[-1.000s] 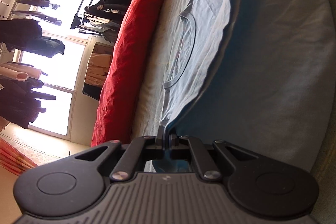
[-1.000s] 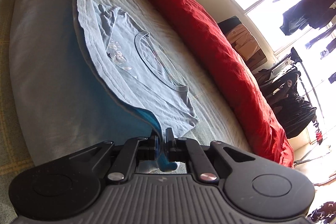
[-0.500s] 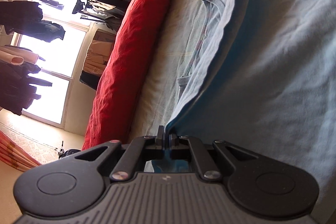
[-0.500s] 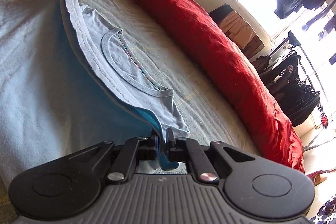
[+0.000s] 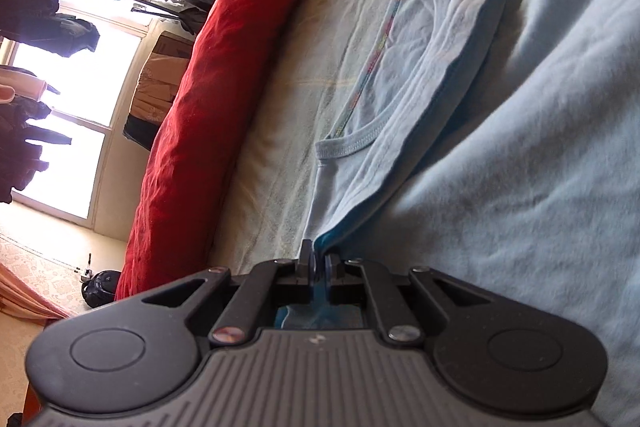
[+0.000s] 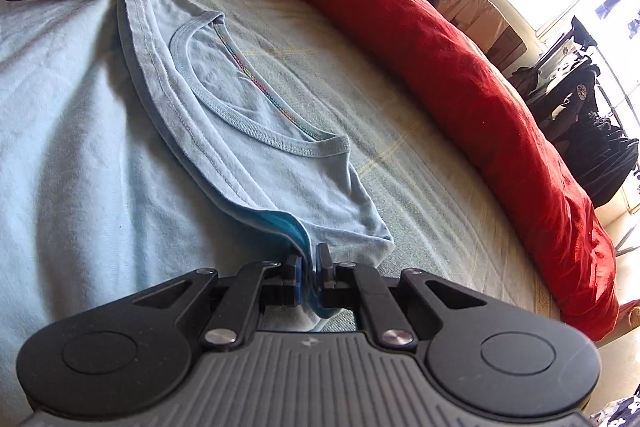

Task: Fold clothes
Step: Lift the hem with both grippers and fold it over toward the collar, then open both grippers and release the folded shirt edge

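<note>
From the left wrist camera, my left gripper (image 5: 319, 264) is pinched tight on a corner of the light blue T-shirt (image 5: 500, 155) — collar toward the red duvet (image 5: 208, 75).

From the right wrist camera, my right gripper (image 6: 308, 267) clamps the shirt's other corner; the folded edge runs straight across the bed (image 6: 392, 147) between both grippers.

A pale greenish bed sheet (image 6: 400, 163) with faint yellow lines stretches ahead of the claw in both wrist views. Along its far edge lies a long red duvet (image 6: 460, 59), rolled into a thick ridge; it runs left of the claw in the left wrist view (image 5: 208, 75) and right of it in the right wrist view. Beyond the ridge stand bright windows (image 5: 64, 163) with dark clothes (image 5: 44, 15) hanging in front. A cardboard box (image 5: 156, 83) sits by the wall below them. A dark round object (image 5: 100, 287) rests on the patterned floor, low to the claw's left.
</note>
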Tool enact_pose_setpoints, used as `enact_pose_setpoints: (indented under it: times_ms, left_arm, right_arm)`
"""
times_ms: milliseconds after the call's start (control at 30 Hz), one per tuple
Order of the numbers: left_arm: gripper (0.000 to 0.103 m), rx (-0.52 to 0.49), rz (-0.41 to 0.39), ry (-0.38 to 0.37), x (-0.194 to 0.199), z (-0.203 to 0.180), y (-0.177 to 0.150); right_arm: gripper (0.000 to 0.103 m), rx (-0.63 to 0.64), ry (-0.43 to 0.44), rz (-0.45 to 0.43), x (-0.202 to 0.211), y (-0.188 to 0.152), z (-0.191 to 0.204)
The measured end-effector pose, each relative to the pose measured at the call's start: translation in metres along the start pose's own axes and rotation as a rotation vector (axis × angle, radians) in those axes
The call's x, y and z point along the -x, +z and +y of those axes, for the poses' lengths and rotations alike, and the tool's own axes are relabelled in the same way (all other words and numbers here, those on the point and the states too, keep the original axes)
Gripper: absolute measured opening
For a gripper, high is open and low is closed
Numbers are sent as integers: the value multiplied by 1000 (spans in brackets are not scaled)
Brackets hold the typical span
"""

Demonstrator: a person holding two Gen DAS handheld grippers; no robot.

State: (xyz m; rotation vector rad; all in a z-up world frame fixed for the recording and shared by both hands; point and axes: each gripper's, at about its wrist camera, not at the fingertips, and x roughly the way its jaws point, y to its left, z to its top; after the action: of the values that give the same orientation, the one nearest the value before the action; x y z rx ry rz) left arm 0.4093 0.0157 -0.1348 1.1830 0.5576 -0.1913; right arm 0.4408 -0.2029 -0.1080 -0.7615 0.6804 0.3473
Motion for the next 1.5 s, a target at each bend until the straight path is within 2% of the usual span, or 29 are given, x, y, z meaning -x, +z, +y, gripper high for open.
enact_pose_setpoints:
  times_ms: [100,167,200,233,300,433,567,700,833,900,1000,1100,1167,1200,1267,1433,1500]
  left_arm:
    - [11,46,13,-43,-1,4,-2]
    - [11,83,0,-69,4,9,-5]
    - [13,105,-7,-78,6,13,-7]
    - [14,131,-7,-87,6,18,-8]
    - [26,176,3,-93,5,24,-9]
    - [27,311,57,-95,-7,39,-9]
    - [28,474,126,-100,-19,55,-10]
    - [31,537,128,-133,-14,67,-14]
    - [32,568,66,-193,18,69,-28]
    - [36,601,53,-239,38,67,-40]
    - [37,684,52,-319,67,64,-66]
    - [37,791,74,-343,100,60,-101]
    - [40,792,62,-309,125,51,-116]
    - [44,747,54,-291,135,42,-118]
    - [46,654,38,-254,156,25,-122]
    - [47,288,-35,-119,166,-27,-97]
    - [52,141,-64,-65,170,-48,-87]
  right_arm:
    - [20,-56,26,2,3,1,-11]
    - [38,-97,74,-15,9,3,-22]
    - [52,-118,104,-30,13,3,-27]
    - [57,-137,128,-53,16,4,-33]
    - [60,-178,118,-57,13,9,-41]
    - [60,-243,64,-22,-5,20,-55]
    - [60,-342,67,-1,-15,22,-68]
    - [60,-391,92,1,-7,17,-73]
    - [60,-408,152,-28,27,1,-73]
    - [60,-431,198,-48,48,-12,-73]
    - [60,-471,250,-51,74,-35,-70]
    - [60,-529,268,-72,101,-61,-64]
    - [60,-531,259,-84,120,-77,-53]
    - [60,-513,245,-87,131,-84,-44]
    - [60,-393,203,-101,142,-80,-18]
    - [59,-94,99,-134,169,-72,47]
    - [59,35,64,-139,173,-64,75]
